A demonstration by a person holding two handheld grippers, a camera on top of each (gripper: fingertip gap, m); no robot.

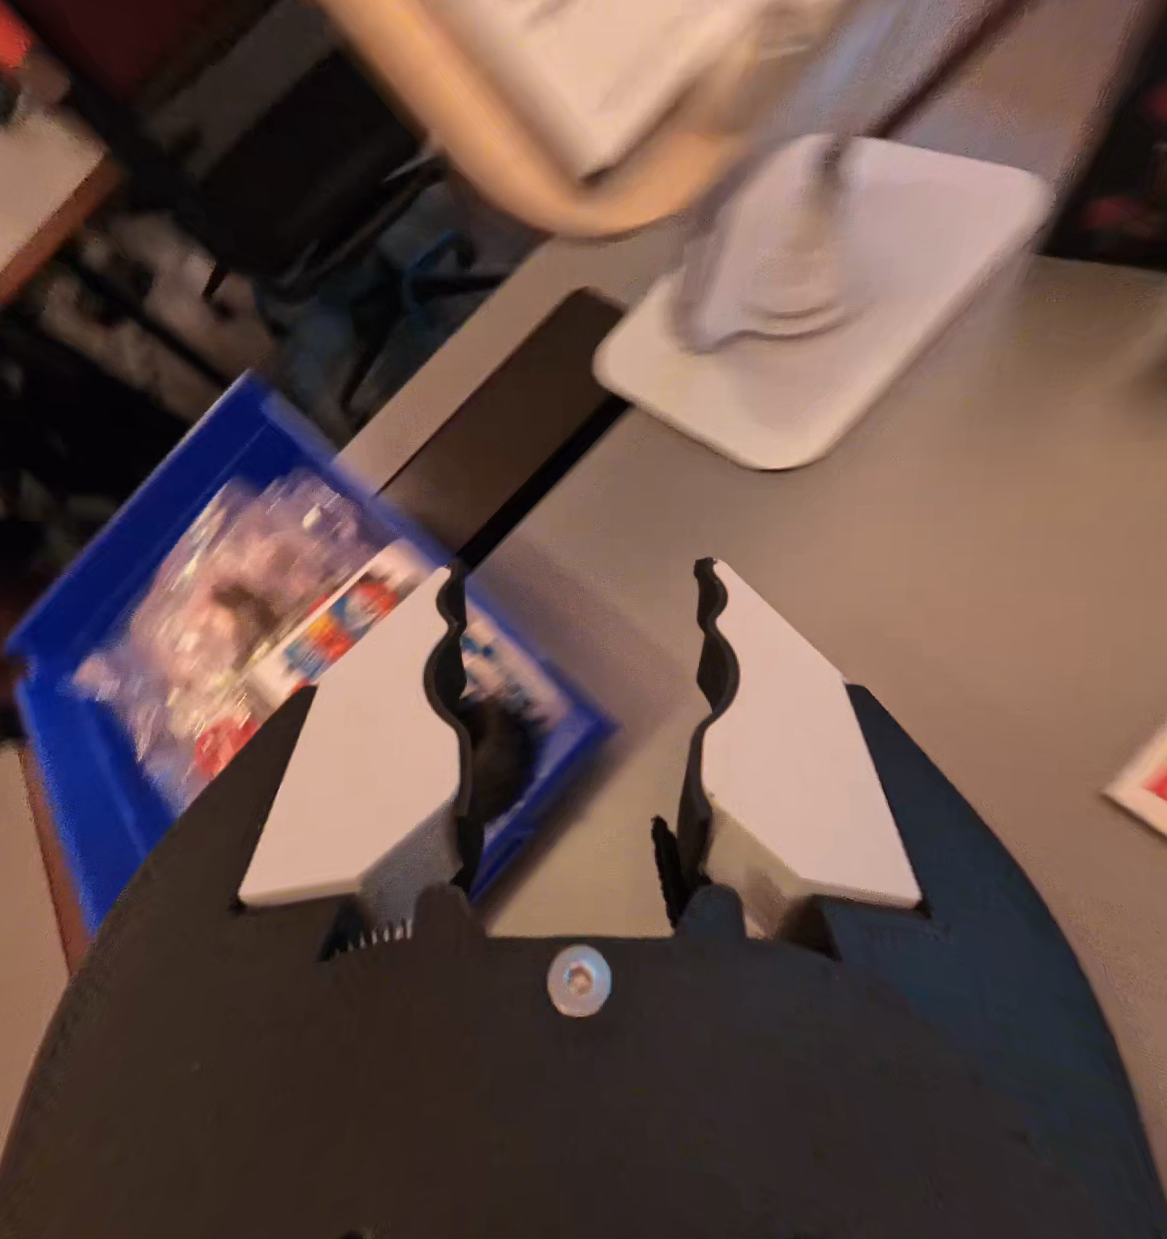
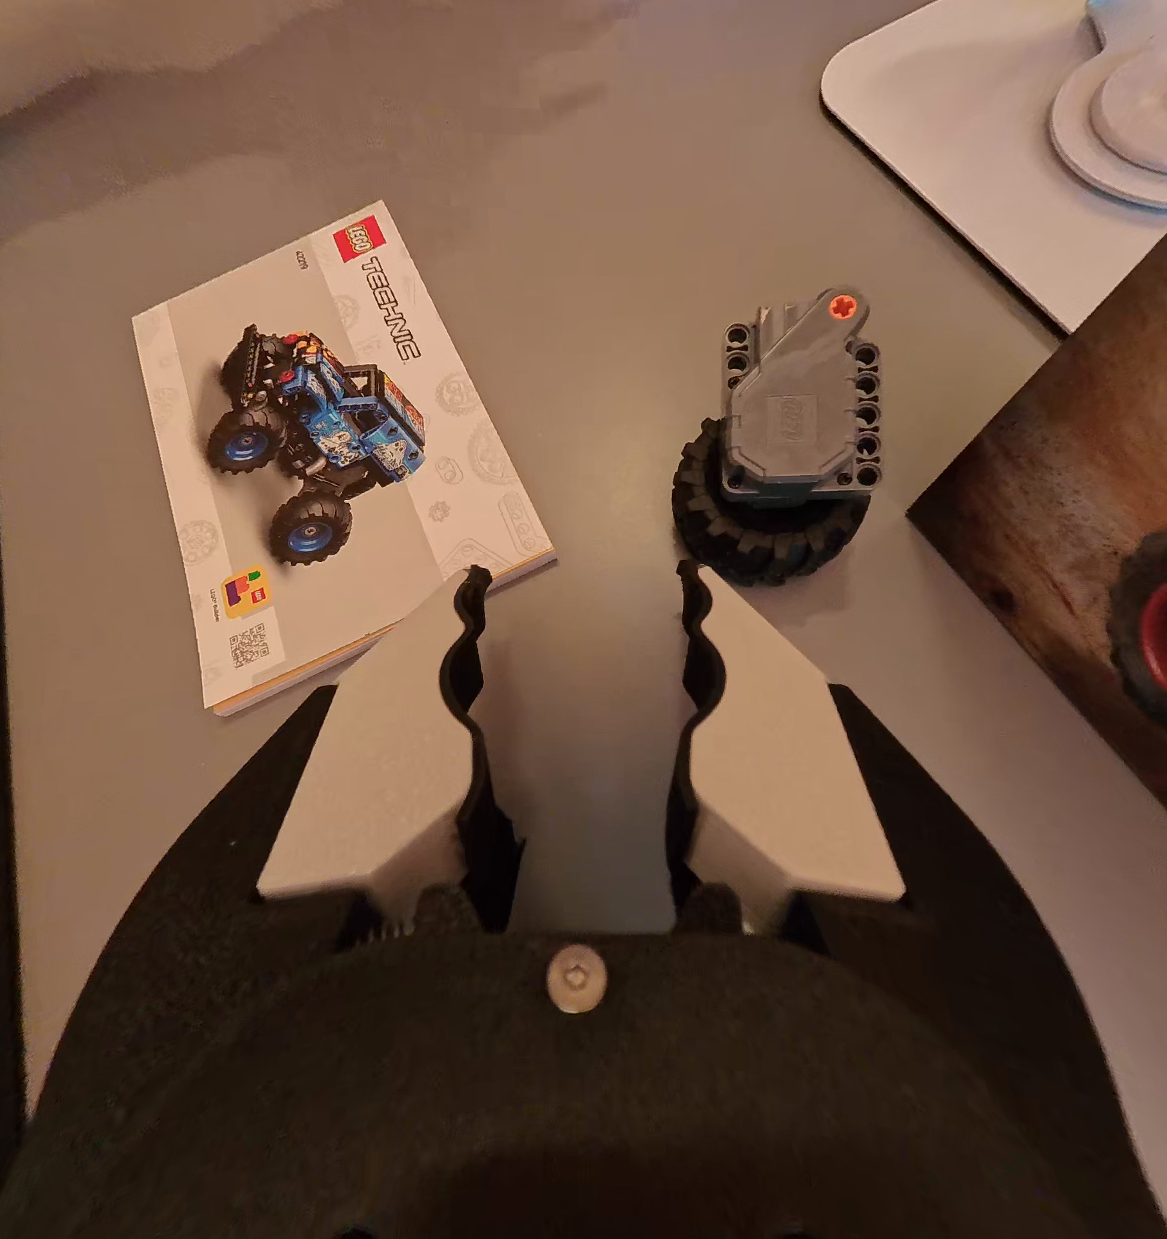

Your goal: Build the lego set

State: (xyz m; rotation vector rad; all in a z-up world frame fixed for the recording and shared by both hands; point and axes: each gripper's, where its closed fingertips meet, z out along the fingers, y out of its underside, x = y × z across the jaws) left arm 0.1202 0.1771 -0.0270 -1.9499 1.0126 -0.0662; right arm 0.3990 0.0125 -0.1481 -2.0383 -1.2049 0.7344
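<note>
In the right wrist view, a grey motor block (image 2: 795, 409) stands on a black knobby tyre (image 2: 762, 529) on the grey table, just beyond my right fingertip. A printed instruction booklet (image 2: 339, 449) showing a blue truck lies to the left. My right gripper (image 2: 581, 576) is open and empty, hovering between booklet and tyre. In the blurred left wrist view, a blue bin (image 1: 165, 670) holds clear bags of parts (image 1: 232, 623) at the table's left edge. My left gripper (image 1: 581, 570) is open and empty, its left finger over the bin's near corner.
A white stand base (image 1: 802, 362) sits at the back of the table, also in the right wrist view (image 2: 970, 134). A box lid with a printed picture (image 2: 1070, 536) lies at the right. A corner of the booklet (image 1: 1164, 798) shows at right. A dark slot (image 1: 500, 429) crosses the table. The grippers' ends are close to 35 cm from one another. The grey motor block (image 2: 795, 409) is about 5 cm from my right fingertips and 30 cm from my left.
</note>
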